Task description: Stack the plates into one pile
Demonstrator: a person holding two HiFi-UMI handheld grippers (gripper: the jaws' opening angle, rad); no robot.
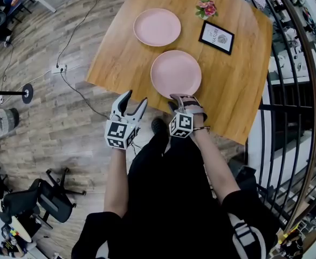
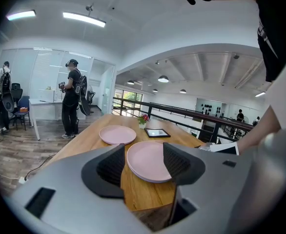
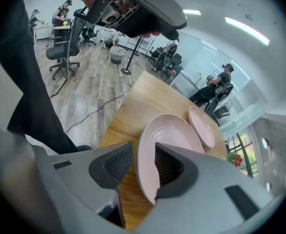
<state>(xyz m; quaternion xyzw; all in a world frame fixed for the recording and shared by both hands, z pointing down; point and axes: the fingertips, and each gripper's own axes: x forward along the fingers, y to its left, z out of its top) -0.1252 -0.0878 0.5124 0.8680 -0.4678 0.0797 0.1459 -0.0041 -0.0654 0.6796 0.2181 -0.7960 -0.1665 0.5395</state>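
The wooden table (image 1: pixel 239 90) is carrying two pink plates, lying apart. The right gripper (image 1: pixel 184 98) is straddling the near plate (image 1: pixel 176 73) at its near rim, jaws half-spread, not pinching. The left gripper (image 1: pixel 136 97) is hovering wide and empty. The far plate (image 1: pixel 157 27) is waiting untouched. Both are probably rigid, slick and chippable, so a firm rim pinch suits.

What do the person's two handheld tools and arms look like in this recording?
The left tool and right tool match. Each has a smooth grey body, two tapered jaws lined with black ribbed pads, and a cube of black-and-white square markers at the back. No cables show. Black short sleeves cover the upper arms, and the forearms are bare.
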